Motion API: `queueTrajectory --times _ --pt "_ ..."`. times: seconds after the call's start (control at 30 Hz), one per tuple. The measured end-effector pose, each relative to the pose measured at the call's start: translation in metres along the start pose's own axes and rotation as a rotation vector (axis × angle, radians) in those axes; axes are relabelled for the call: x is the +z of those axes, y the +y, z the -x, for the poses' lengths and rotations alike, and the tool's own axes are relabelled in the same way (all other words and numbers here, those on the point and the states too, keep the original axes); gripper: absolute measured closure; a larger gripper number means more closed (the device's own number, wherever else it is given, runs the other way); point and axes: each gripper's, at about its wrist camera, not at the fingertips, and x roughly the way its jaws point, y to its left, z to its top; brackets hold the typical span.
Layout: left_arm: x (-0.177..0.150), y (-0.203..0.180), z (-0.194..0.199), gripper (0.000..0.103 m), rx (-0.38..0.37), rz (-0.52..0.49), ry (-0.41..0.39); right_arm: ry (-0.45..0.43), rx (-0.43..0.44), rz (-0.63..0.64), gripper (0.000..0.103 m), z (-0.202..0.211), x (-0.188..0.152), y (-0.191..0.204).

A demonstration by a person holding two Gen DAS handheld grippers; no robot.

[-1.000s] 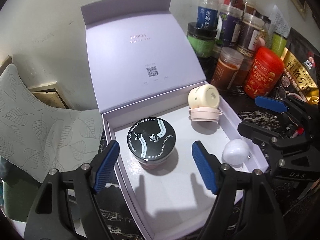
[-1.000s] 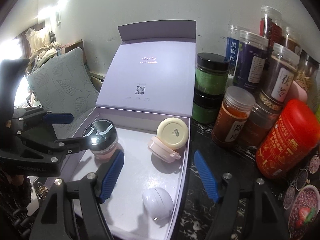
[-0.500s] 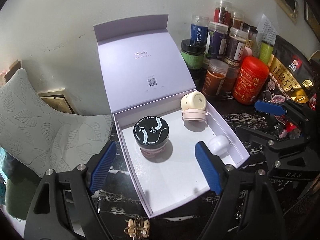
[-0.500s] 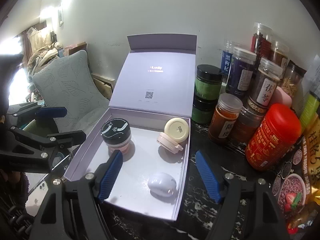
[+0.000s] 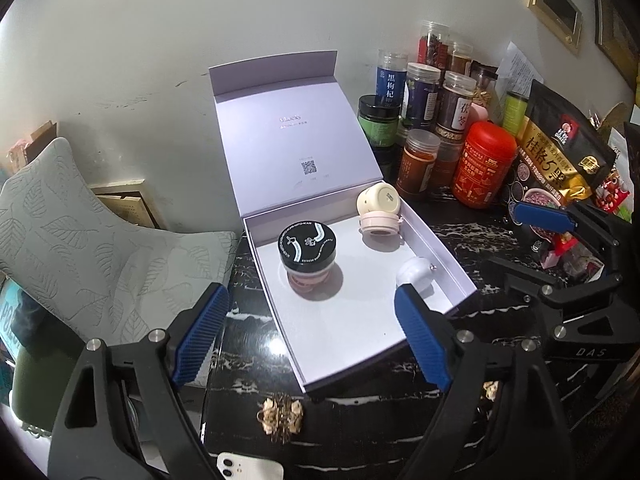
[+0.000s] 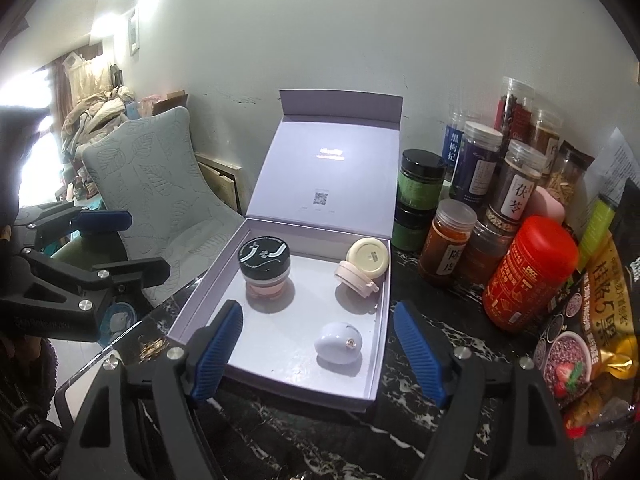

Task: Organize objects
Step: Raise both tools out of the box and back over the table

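Left wrist view: mid-frame, the lilac box (image 5: pixel 436 246) lies open on the tabletop (image 5: pixel 352 412), holding a black-lidded jar (image 5: pixel 307 246), pink jar (image 5: pixel 380 210) and white case (image 5: pixel 416 274). My left jaws (image 5: pixel 310 338) and right jaws (image 6: pixel 318 356) are opening, empty.

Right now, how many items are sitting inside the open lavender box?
3: black-lidded jar at back left, cream and pink container tipped at back right, white rounded case front right. None look hidden.
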Motion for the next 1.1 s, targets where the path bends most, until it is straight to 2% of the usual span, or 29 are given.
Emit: queueTrajectory --times 0.47,1.1 --pt "-0.027 -0.001 0.020 0.017 -0.001 -0.002 0.006 0.015 0.000 0.008 0.022 0.018 -0.026 0.020" --pt "-0.072 -0.006 -0.014 0.017 -0.035 0.014 0.113 0.132 0.000 -0.059 0.022 -0.008 -0.079 0.019"
